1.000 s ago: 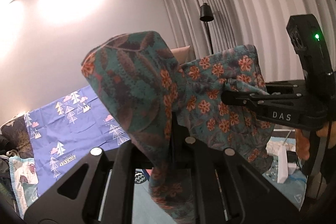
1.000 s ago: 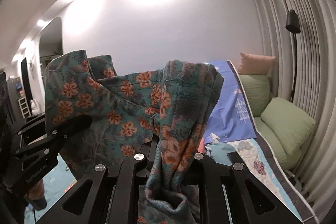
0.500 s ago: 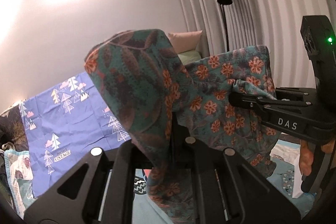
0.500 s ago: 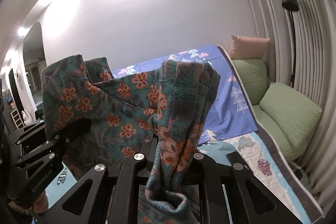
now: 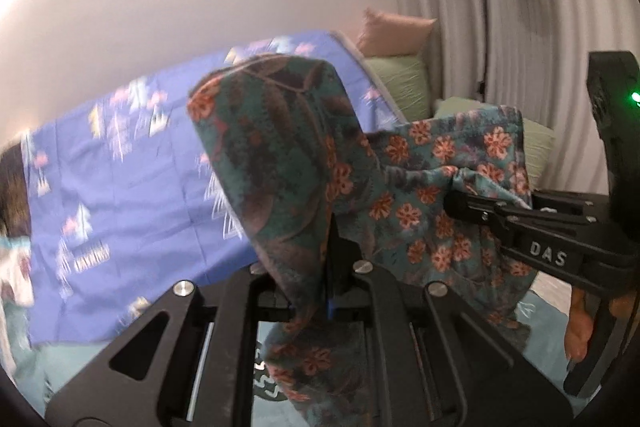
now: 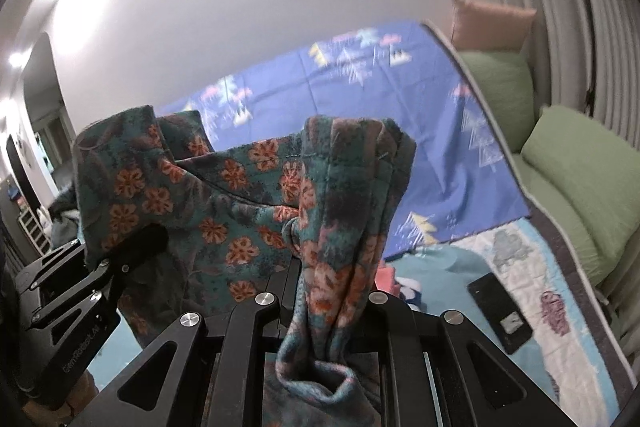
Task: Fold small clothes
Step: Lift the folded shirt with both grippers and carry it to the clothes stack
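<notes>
- The teal knitted garment with orange flowers [image 5: 404,187] is soft, fuzzy cloth with a matt, napped surface, bunched between both grippers' fingers.
- The left gripper [image 5: 330,267] is matt black plastic with shiny round metal screw heads.
- The right gripper [image 6: 332,307] has the same matt black plastic and bright metal screws.
- Beyond the grippers, the blue printed sheet [image 6: 400,115] is smooth, thin cloth.
- Right of the right gripper, the green pillows [image 6: 576,163] look like soft matt fabric.

Looking forward and slightly downward from each wrist, very close behind bunched floral garment [image 5: 288,163] [image 6: 344,211]. Sharing blue sheet [image 5: 132,163] [image 6: 360,99] at eleven o'clock, pillows [image 5: 400,83] [image 6: 580,163] at two.
</notes>
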